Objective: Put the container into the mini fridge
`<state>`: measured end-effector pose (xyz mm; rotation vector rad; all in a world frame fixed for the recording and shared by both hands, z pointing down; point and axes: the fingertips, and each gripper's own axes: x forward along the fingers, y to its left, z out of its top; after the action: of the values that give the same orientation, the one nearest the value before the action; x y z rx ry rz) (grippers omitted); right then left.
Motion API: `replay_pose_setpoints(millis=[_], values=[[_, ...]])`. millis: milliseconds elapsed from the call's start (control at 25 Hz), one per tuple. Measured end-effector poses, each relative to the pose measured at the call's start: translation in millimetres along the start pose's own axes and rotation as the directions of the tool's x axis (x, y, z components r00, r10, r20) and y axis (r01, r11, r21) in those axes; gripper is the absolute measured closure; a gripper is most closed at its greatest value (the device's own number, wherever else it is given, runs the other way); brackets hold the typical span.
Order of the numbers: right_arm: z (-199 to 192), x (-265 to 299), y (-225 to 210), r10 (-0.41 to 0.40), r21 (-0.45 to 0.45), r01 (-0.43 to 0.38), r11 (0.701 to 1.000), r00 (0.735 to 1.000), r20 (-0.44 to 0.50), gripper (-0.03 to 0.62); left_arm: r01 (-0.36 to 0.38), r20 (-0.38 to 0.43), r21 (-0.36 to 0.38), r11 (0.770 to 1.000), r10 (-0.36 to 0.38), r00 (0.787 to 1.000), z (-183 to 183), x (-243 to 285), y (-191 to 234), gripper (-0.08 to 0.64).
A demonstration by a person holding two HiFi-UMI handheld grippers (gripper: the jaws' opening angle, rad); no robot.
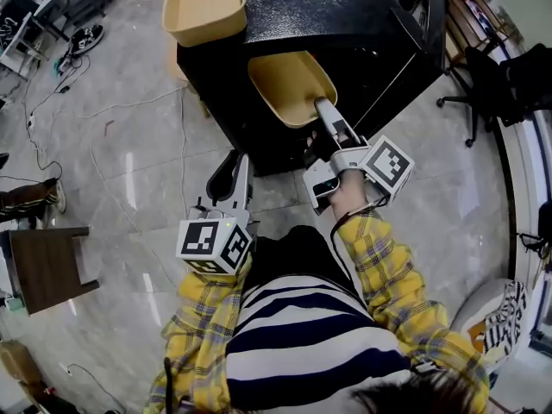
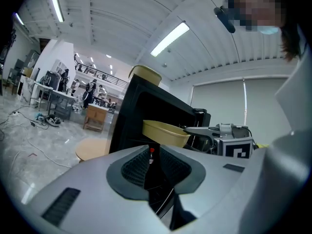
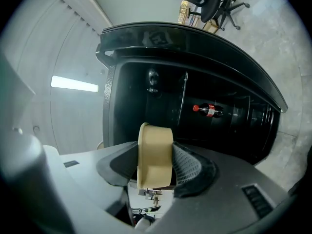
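A yellow container [image 1: 289,84] hangs at the open front of the black mini fridge [image 1: 345,11], and my right gripper [image 1: 321,109] is shut on its near rim. In the right gripper view the container's wall [image 3: 155,155] sits pinched between the pads, with the dark fridge interior [image 3: 146,101] straight ahead. A second yellow container [image 1: 203,7] rests on top of the fridge. My left gripper [image 1: 235,166] hovers low in front of the fridge, to the left of the held container [image 2: 163,132]. Its jaws stand a narrow gap apart with nothing between them.
A cola bottle [image 3: 208,110] lies inside the fridge. A dark wooden stool [image 1: 47,266] stands on the floor at the left, and cables [image 1: 52,84] trail across the tiles. An office chair [image 1: 483,76] is at the right. A round wooden stool [image 2: 92,150] stands beside the fridge.
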<state>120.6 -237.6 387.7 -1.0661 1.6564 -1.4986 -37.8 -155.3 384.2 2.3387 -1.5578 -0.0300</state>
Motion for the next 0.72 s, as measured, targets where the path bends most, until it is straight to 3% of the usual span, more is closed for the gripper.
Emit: replay_pose_setpoints(millis=[720], values=[[6.2, 49.1, -7.5, -0.052, 0.045, 0.045, 0.998, 0.985, 0.163, 0.373, 0.013, 0.007, -0.024, 1.000, -0.012, 1.000, 4.0, 15.2, 19.1, 0.482]])
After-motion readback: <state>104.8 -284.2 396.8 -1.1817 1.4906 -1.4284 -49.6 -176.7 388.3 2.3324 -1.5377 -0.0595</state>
